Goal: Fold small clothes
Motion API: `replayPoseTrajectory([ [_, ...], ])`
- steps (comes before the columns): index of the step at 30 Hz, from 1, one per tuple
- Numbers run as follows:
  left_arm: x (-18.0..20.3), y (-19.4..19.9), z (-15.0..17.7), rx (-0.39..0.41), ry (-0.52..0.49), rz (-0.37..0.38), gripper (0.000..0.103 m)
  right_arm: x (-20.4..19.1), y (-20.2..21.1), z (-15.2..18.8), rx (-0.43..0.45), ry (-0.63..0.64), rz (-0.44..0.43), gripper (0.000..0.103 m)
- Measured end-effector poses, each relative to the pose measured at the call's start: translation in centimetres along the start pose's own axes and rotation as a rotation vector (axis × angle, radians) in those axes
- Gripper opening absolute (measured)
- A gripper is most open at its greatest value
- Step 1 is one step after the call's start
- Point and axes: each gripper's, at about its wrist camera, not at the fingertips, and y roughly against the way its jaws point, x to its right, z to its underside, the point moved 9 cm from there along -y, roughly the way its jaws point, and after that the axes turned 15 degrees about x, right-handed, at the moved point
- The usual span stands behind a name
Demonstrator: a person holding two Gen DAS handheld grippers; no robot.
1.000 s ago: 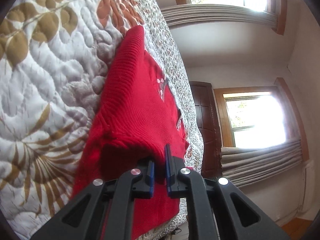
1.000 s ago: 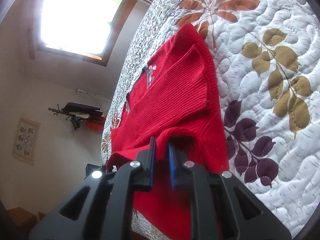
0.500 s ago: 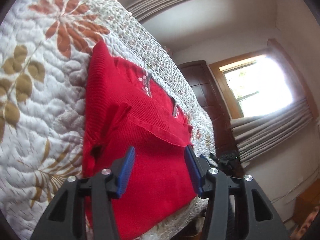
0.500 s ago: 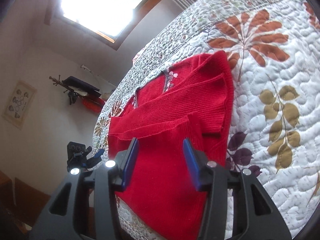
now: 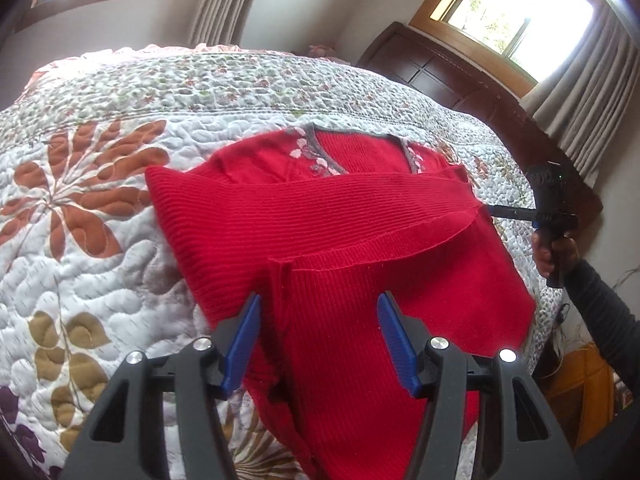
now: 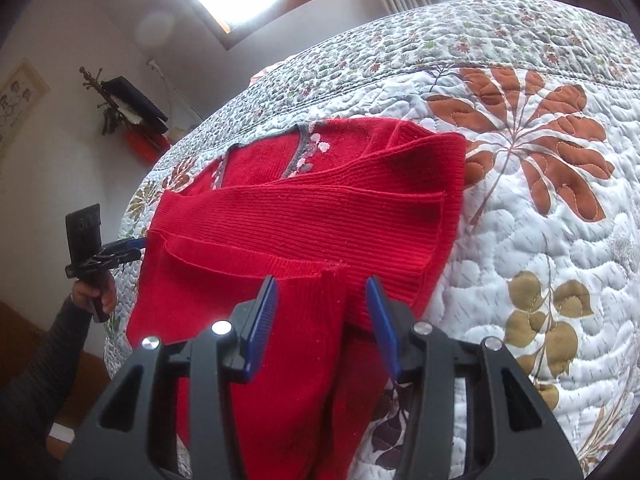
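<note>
- I can read no text, label or number in either wrist view.
- The framed picture [image 6: 16, 100] on the wall carries marks (too blurred for me to make out).

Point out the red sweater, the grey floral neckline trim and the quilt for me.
red sweater [image 5: 360, 216]: left wrist view, on the sleeve folded across the body.
neckline trim [image 6: 301, 148]: right wrist view, on the grey edge beside the white flowers.
quilt [image 5: 80, 216]: left wrist view, on a bare orange leaf print.
</note>
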Motion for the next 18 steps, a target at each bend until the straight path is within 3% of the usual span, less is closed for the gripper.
replayPoseTrajectory([
  [8, 0.3, -1.2, 0.5, -0.037, -0.113, -0.002, 0.060, -1.0, -0.7, 0.4, -0.006, 0.151, -0.011, 0.046],
  [12, 0.5, -1.4, 1.0, -0.043, -0.156, 0.003, 0.035, -1.5, -1.0, 0.8, -0.014, 0.224, -0.007, 0.045],
  [13, 0.5, -1.3, 0.9, -0.036, -0.147, 0.010, 0.033, -1.6, -1.1, 0.9, -0.020, 0.226, -0.015, 0.041],
  [15, 0.3, -1.1, 0.5, -0.019, -0.128, 0.023, 0.013, -1.7, -1.3, 1.1, -0.029, 0.238, -0.023, 0.034],
  [17, 0.4, -1.0, 0.4, -0.006, -0.125, 0.027, 0.005, -1.5, -1.3, 1.0, -0.027, 0.242, -0.023, 0.021],
  [18, 0.4, -0.9, 0.3, 0.001, -0.124, 0.027, 0.004, -1.4, -1.3, 0.9, -0.023, 0.243, -0.023, 0.006],
])
